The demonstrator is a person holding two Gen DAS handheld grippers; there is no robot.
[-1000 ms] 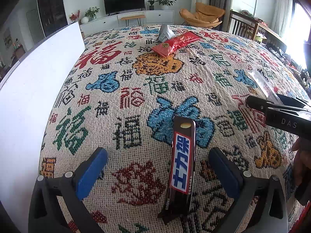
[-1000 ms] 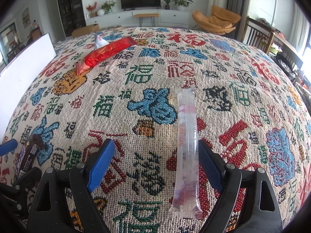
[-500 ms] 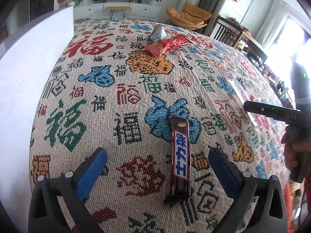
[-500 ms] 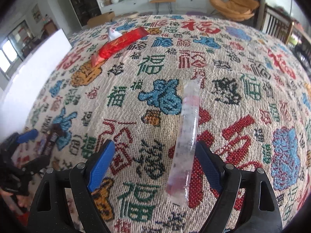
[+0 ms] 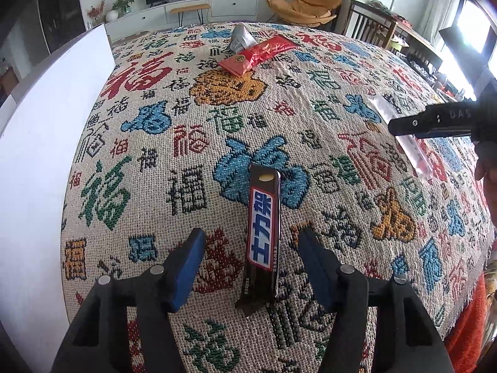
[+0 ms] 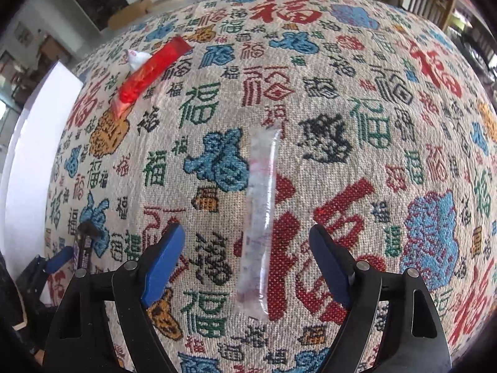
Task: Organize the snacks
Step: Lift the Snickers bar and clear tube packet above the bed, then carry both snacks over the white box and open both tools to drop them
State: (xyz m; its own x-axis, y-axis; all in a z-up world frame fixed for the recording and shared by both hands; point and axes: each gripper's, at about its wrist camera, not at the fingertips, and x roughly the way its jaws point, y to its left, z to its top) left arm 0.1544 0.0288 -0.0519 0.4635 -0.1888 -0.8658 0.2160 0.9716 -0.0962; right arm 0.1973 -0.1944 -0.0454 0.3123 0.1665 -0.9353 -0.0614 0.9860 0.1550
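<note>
A dark chocolate bar (image 5: 262, 230) with a blue and white label lies lengthwise on the patterned tablecloth (image 5: 155, 155). My left gripper (image 5: 251, 239) straddles its near half. The jaws are closing, with gaps left on both sides of the bar. A long clear stick packet (image 6: 259, 217) lies between the blue pads of my right gripper (image 6: 247, 233). Those jaws are closing too, and the pads stay off the packet. The left wrist view shows that packet (image 5: 413, 152) at the right, under a black finger (image 5: 431, 121) of the right gripper.
A red snack packet (image 5: 257, 52) and a small silver packet (image 5: 240, 39) lie together at the far side of the table. A white board (image 5: 40, 143) stands along the left edge. Chairs and a TV cabinet stand beyond the table.
My left gripper's jaws have narrowed around the chocolate bar. My right gripper has tilted further down and shifted, so the clear packet now sits midway between its fingers.
</note>
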